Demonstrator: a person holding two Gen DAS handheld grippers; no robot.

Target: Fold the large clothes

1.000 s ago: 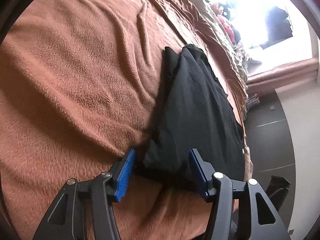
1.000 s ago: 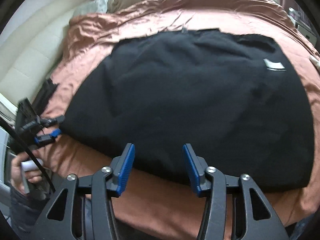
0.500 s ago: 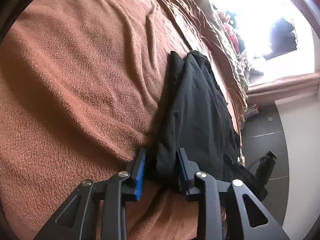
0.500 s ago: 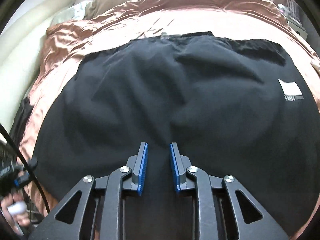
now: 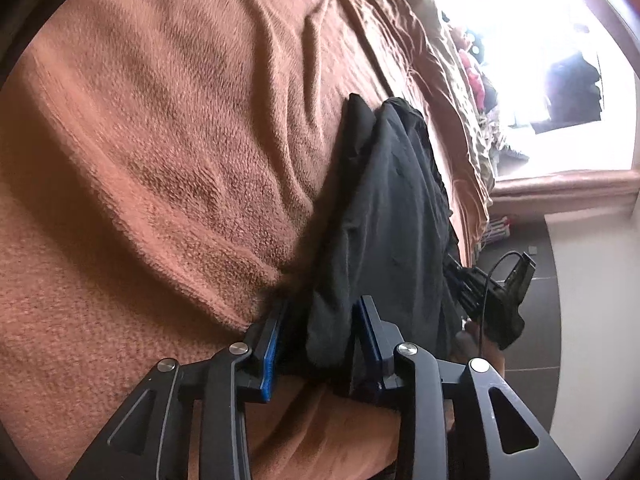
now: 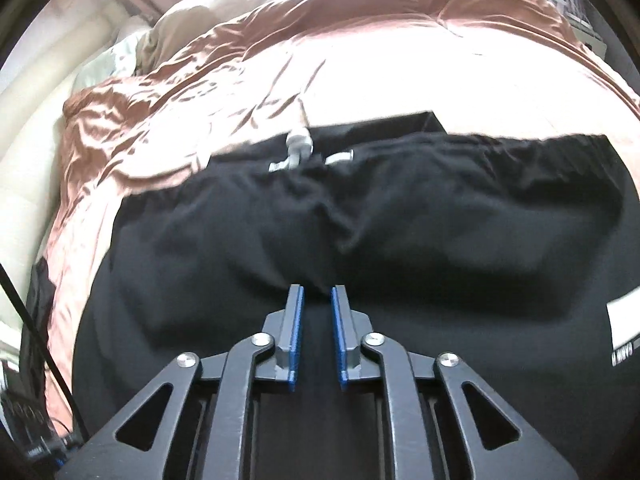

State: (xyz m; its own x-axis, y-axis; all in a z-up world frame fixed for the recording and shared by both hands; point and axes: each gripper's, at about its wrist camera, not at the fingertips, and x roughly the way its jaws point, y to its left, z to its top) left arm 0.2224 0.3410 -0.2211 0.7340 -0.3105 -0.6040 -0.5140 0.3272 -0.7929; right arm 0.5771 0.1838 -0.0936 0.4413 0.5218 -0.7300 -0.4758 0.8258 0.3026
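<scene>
A large black garment (image 5: pixel 384 208) lies on a brown blanket (image 5: pixel 160 160) on a bed. My left gripper (image 5: pixel 320 320) is shut on a bunched corner of the black garment at its near edge. In the right wrist view the garment (image 6: pixel 400 232) fills the lower half, with grey drawstring ends (image 6: pixel 298 148) at its far edge and a white label (image 6: pixel 624 324) at the right. My right gripper (image 6: pixel 317 300) is shut on a fold of the garment and lifts it. The other gripper (image 5: pixel 496 300) shows at the garment's right side in the left wrist view.
Satin pinkish-brown bedding (image 6: pixel 168 128) and a cream pillow (image 6: pixel 192 24) lie beyond the garment. A bright window (image 5: pixel 560 60) and dark floor tiles (image 5: pixel 520 240) are to the right of the bed. A cream wall panel (image 6: pixel 24 112) is at the left.
Both grippers went from open to shut on the garment's near edge. The right gripper has moved forward over the garment, carrying the fold toward the far edge.
</scene>
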